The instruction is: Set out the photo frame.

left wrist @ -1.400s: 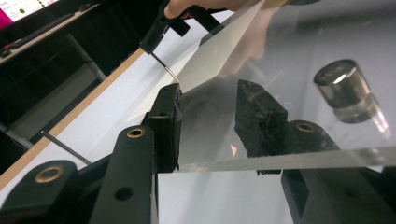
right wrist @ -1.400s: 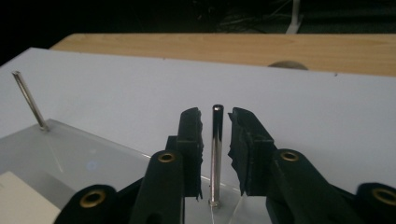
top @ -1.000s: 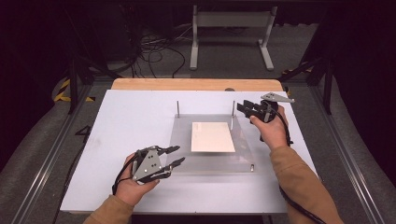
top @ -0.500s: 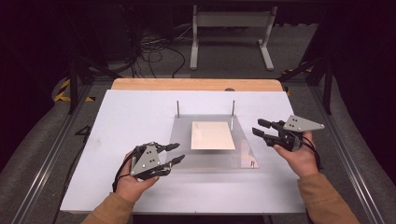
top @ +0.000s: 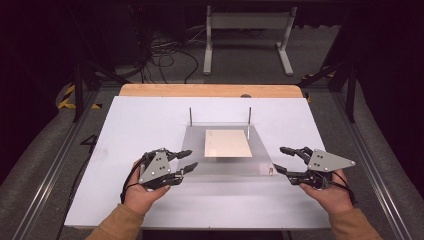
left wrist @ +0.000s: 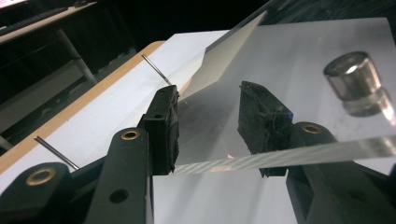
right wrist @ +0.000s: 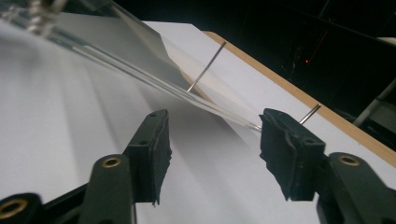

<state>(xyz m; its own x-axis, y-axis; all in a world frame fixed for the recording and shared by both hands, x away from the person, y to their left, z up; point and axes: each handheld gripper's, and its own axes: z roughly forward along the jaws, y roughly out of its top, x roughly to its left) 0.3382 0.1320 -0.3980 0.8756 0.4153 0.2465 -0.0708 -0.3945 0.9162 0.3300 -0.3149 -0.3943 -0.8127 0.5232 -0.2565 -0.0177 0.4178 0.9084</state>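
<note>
My left hand [top: 142, 192] sits lower left of the high view, left tongs [top: 187, 161] spread wide, straddling the near edge of the clear plate [top: 225, 167] without clamping it. Right hand [top: 327, 192] lower right, right tongs [top: 281, 160] gaping, empty, just beside the plate's corner. A tan sheet [top: 227, 143] lies mid-frame under the plate.

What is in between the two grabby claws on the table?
Between the left gripper and right gripper lies the clear plate's near edge, seen in the high view.
</note>
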